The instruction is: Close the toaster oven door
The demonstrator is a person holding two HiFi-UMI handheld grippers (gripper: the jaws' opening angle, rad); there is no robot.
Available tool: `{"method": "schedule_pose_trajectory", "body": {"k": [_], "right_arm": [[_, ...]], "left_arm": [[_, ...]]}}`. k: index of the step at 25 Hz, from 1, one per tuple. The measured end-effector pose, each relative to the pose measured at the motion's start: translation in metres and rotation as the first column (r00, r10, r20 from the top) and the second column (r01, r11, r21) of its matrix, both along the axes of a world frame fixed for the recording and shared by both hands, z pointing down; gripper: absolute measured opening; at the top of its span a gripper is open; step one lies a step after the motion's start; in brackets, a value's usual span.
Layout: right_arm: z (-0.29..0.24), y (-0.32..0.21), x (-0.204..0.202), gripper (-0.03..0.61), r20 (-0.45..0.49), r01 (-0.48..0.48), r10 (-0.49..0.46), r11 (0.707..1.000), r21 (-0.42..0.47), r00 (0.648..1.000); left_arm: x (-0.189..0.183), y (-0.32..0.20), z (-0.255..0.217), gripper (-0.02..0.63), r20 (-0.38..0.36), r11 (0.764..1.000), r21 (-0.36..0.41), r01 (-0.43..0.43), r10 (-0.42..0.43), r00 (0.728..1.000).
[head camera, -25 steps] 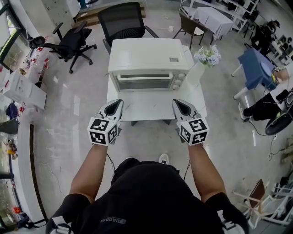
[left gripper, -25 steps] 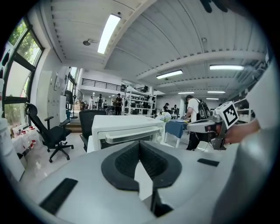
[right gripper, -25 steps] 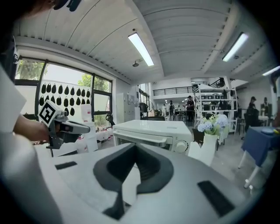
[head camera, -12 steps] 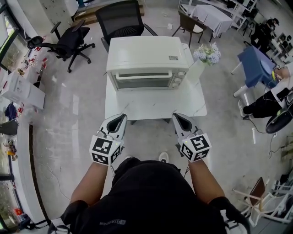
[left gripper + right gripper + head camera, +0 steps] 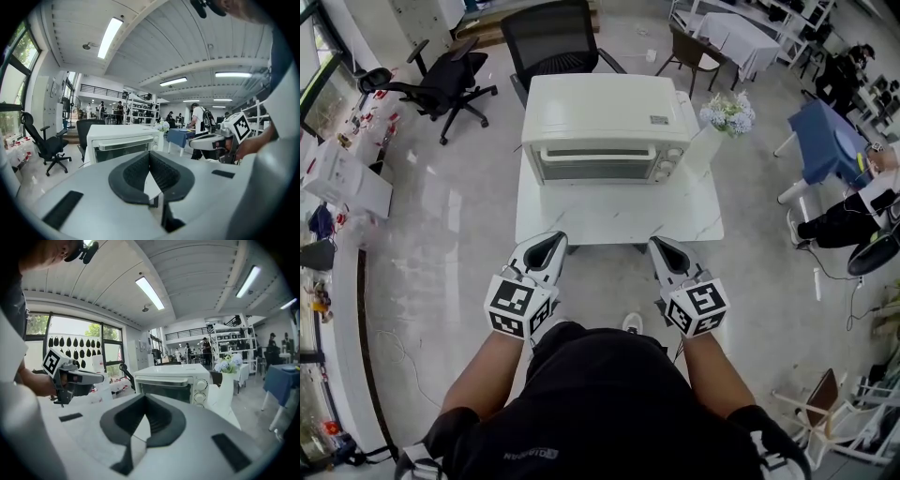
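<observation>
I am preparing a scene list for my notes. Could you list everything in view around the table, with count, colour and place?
toaster oven: one, cream white, door shut, at the table's far edge
table: one, white, in front of the person
vase: one, white, with pale flowers, right of the oven
office chairs: two, black, behind the oven and far left
blue table: one, far right
left gripper: one, grey-white, shut, empty, at the table's near edge
right gripper: one, grey-white, shut, empty, at the table's near edge
</observation>
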State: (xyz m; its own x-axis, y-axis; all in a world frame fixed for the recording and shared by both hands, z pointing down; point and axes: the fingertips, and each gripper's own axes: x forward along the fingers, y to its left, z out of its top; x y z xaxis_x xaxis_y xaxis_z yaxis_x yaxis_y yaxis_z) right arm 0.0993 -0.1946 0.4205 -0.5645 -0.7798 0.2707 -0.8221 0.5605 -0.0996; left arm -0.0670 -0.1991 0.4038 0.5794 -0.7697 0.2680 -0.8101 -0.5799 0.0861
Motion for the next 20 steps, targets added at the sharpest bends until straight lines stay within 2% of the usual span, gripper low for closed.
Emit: {"method": "schedule_pose_trajectory", "body": {"k": [20], "right_arm": [[-0.018,-0.002,-0.005,0.002,0.007,0.023,-0.023,0.999,0.037,1.000]], "left_arm": [[0.009,0.004,-0.018,0.003,0.006,0.999,0.038,-0.027,0.026,1.000]]}}
